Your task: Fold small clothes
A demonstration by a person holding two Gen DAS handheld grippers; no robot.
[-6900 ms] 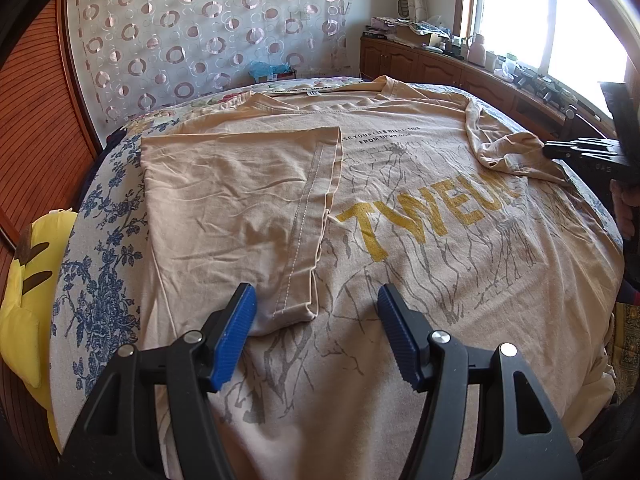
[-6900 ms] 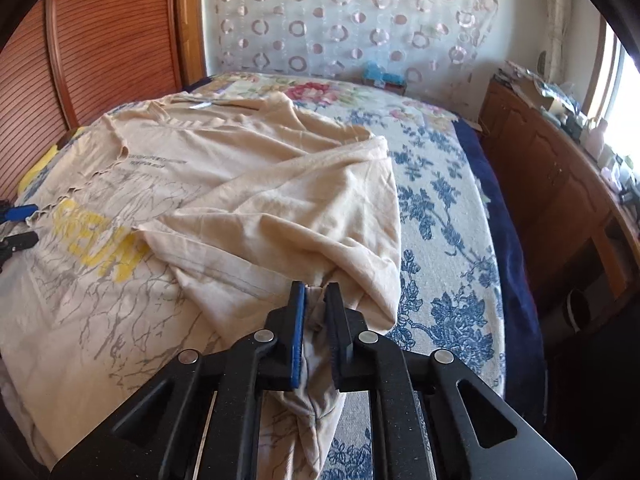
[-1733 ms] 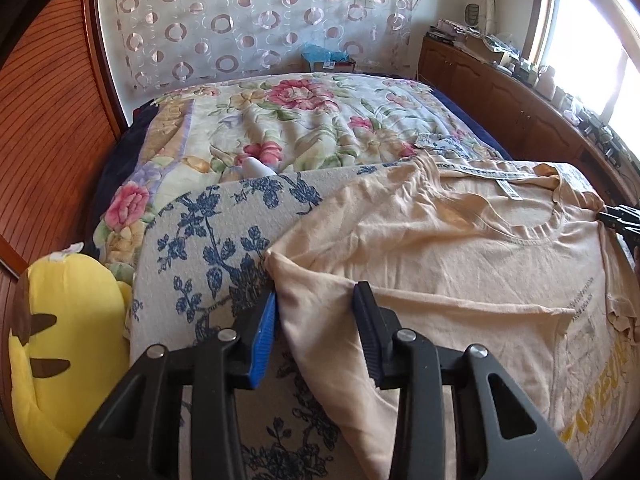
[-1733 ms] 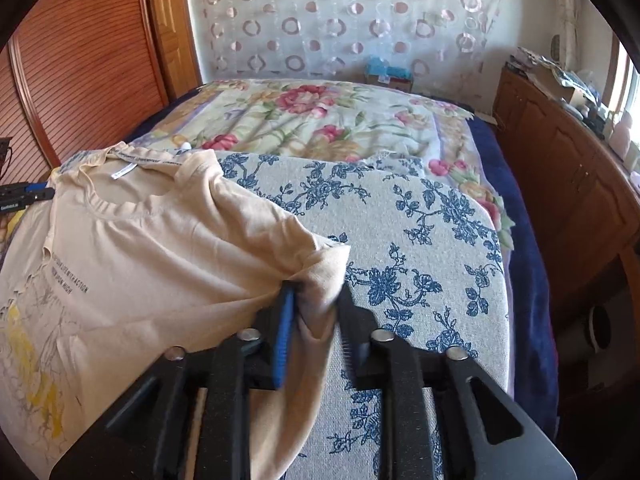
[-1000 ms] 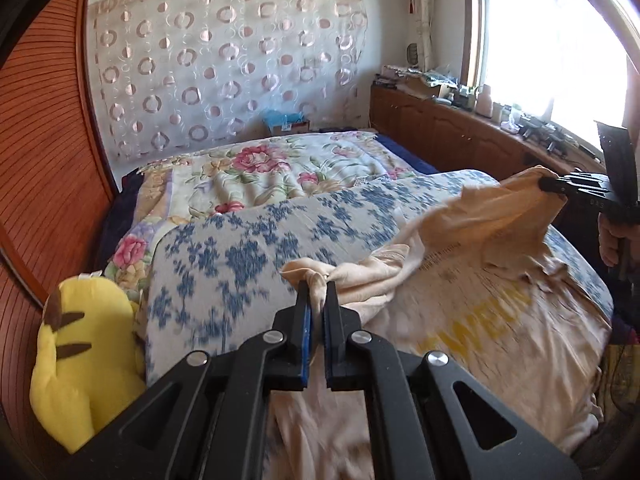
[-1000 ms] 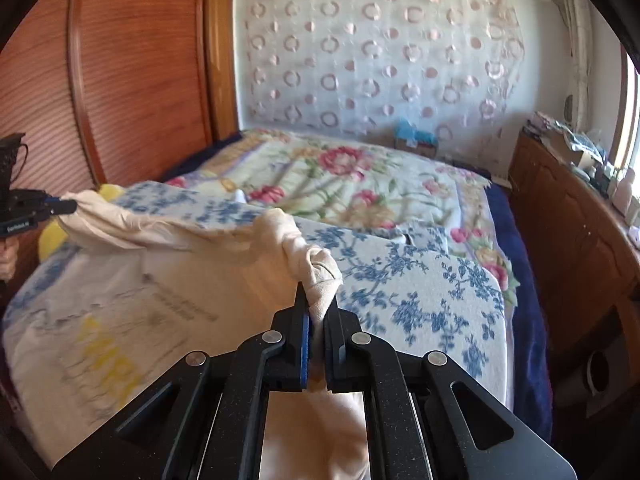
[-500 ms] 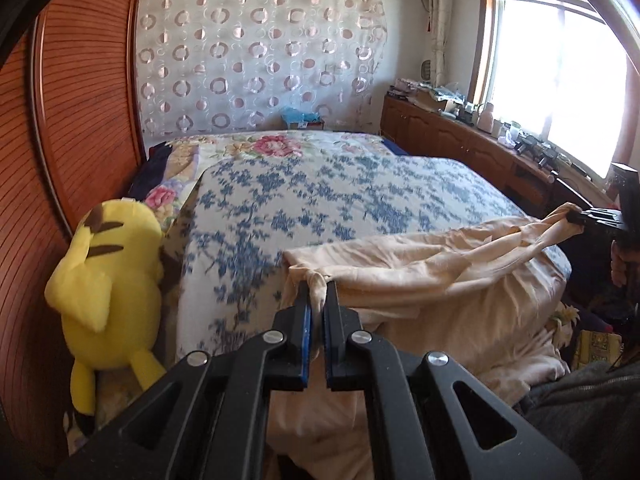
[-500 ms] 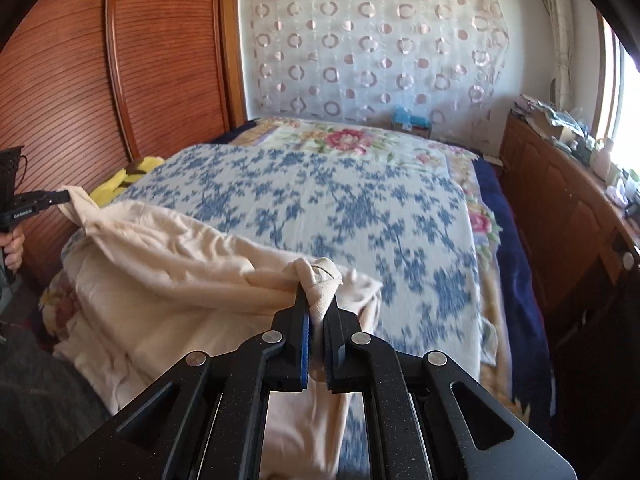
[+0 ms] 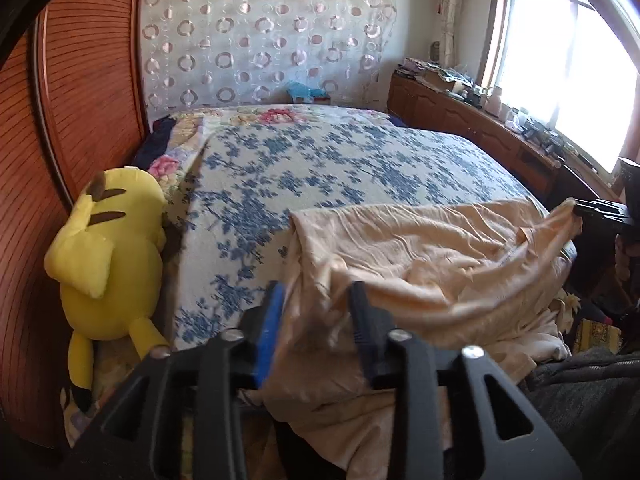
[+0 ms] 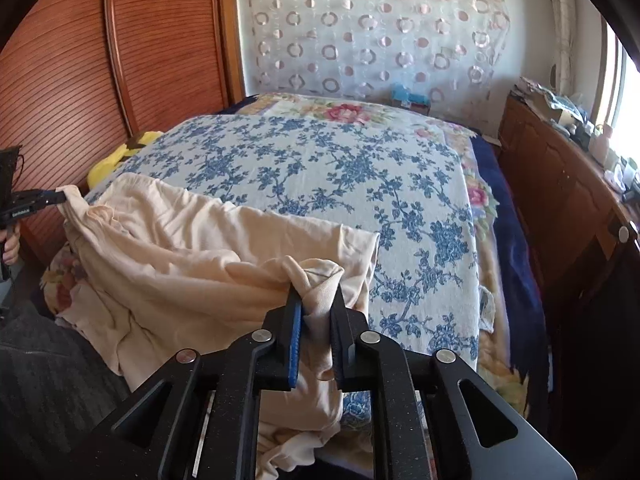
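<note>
I see one garment: a beige T-shirt [image 9: 420, 256], plain side up, folded over on itself and heavily creased. It lies across the near end of the bed [image 9: 340, 168], its lower part hanging over the near edge. One corner bunches between the fingers of the right gripper [image 10: 316, 312]; the other lies in the wider gap of the left gripper [image 9: 316, 316].

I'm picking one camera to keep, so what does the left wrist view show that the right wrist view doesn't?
Left wrist only: the whole yellow plush toy beside the bed, and the bright window. Right wrist only: a bunched corner of the beige cotton T-shirt between the right gripper jaws. Both: the T-shirt, blue floral bedspread and circle-patterned curtain.
</note>
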